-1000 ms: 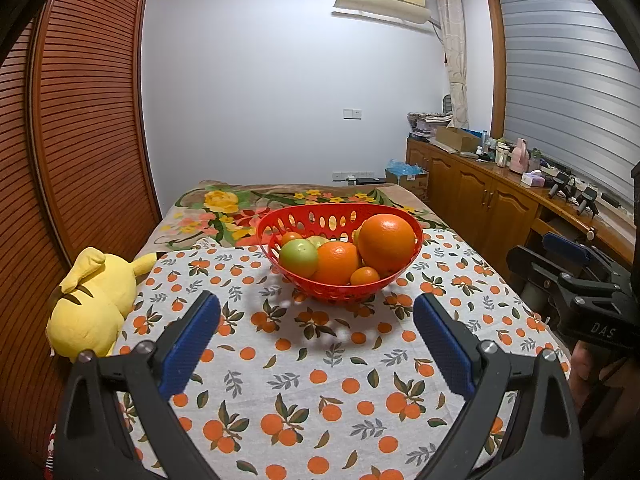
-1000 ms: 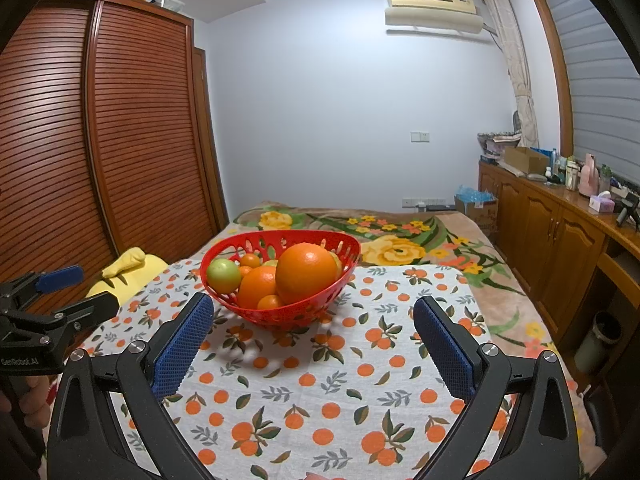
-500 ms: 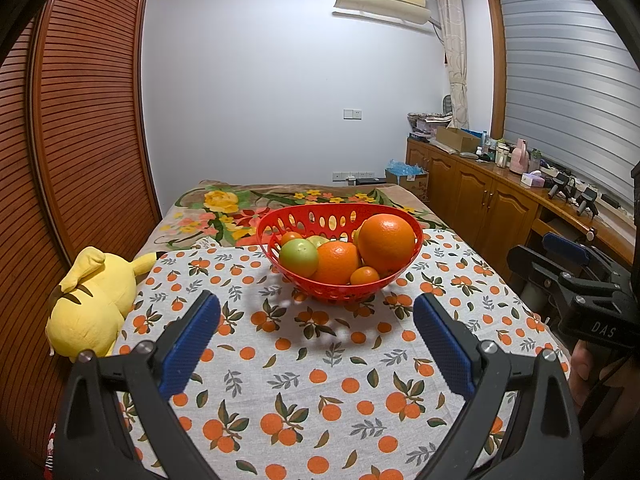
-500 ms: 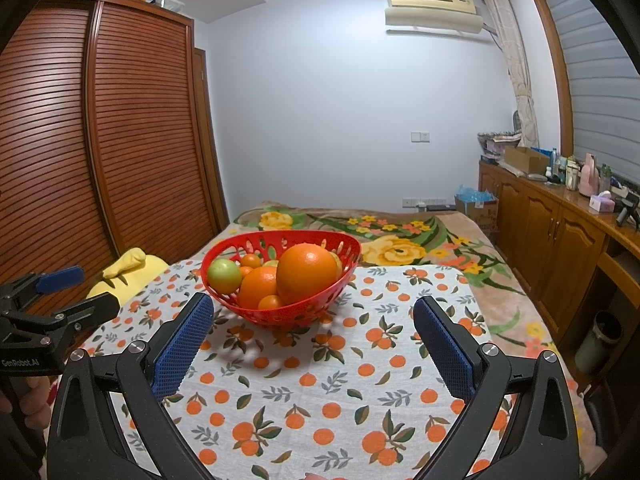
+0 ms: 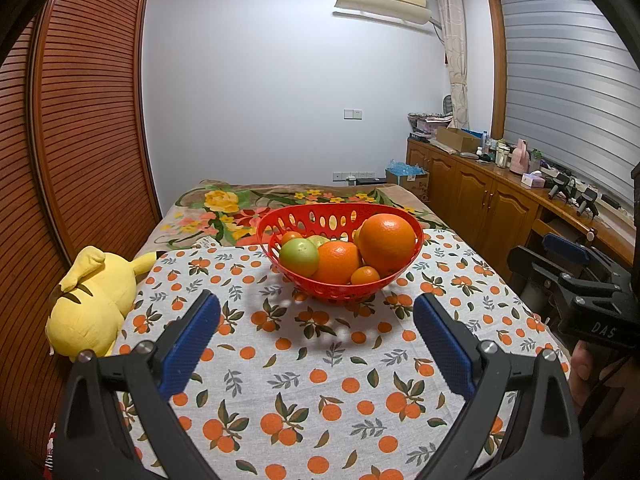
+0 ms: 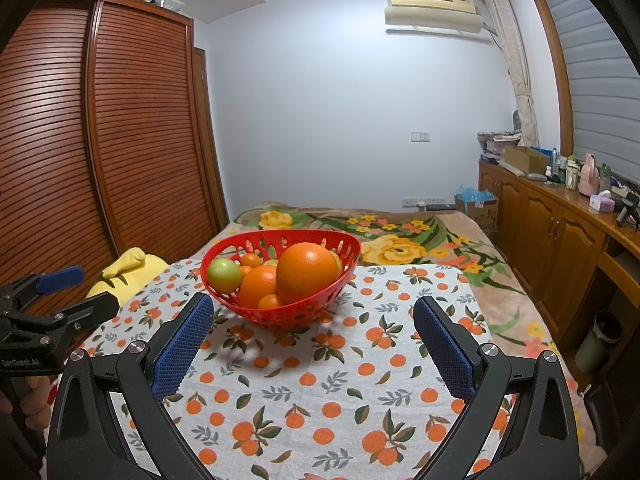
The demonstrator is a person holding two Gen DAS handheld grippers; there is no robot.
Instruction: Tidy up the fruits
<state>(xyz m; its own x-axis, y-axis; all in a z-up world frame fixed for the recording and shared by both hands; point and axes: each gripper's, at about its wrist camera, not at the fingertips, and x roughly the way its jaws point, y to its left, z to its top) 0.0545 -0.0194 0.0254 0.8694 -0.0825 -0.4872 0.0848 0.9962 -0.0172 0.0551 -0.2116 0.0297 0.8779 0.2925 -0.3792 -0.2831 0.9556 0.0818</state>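
Observation:
A red perforated basket (image 5: 316, 220) (image 6: 244, 246) stands on the orange-print cloth (image 5: 320, 364) (image 6: 332, 376). Inside lie a big orange (image 5: 386, 238) (image 6: 306, 272), a medium orange (image 5: 336, 262) (image 6: 258, 286), a green apple (image 5: 299, 256) (image 6: 224, 274) and small tangerines (image 5: 365, 275) (image 6: 271, 302). My left gripper (image 5: 316, 320) hangs open in front of the basket, holding nothing. My right gripper (image 6: 312, 322) is open too, empty, just short of the basket. Each gripper shows at the edge of the other's view, the right gripper (image 5: 568, 268) and the left gripper (image 6: 52, 300).
A yellow plush toy (image 5: 90, 304) (image 6: 128, 268) lies at the cloth's left edge by the slatted wardrobe (image 5: 80, 140). A floral blanket (image 6: 400, 236) covers the bed behind. Wooden cabinets (image 5: 492, 208) with clutter run along the right wall. A hand (image 6: 28, 396) grips the left tool.

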